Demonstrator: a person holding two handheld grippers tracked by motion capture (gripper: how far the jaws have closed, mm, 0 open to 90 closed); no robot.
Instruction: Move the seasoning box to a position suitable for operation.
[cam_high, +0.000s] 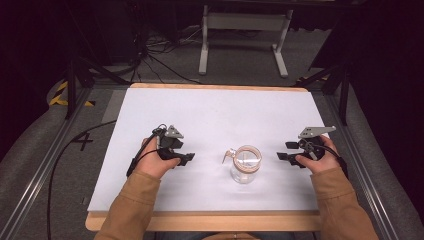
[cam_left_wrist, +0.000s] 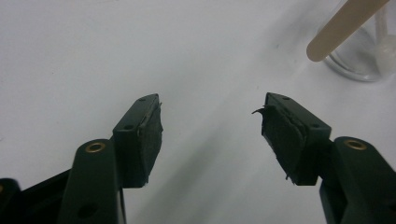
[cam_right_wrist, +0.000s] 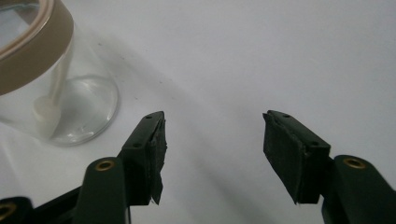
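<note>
Sleeves: two tan sleeves come in over the near edge of the desk (cam_high: 210, 107), one hand on each gripper.
Left gripper (cam_high: 186, 159): low over the white desk top, to the left of the jar; its fingers (cam_left_wrist: 140, 140) stand wide apart with nothing between them.
Right gripper (cam_high: 283, 156): on the other side of the jar, pointing in at it; its fingers (cam_right_wrist: 287, 154) are spread too and hold nothing.
Jar (cam_high: 245, 165): a small clear glass jar standing upright between the two grippers, near both but touched by neither. It has a tan band round the mouth and a pale stick leaning inside, its rounded end resting on the bottom.
Stick (cam_left_wrist: 341, 25): the upper end pokes out past the rim toward the left gripper.
Step in hand: I would guess the approach, with both grippers closing in on the jar.
Doing it well: bring one gripper in level and take the glass wall below the tan band, squarely across its width, so the round side cannot squirt out. Steady the jar first, then go for the stick or the rim with the other.
Watch for: the jar looks light and could tip easily, so nudging it sideways is the risk.
Farther off: a white metal stand and loose cables on the floor beyond the desk.
</note>
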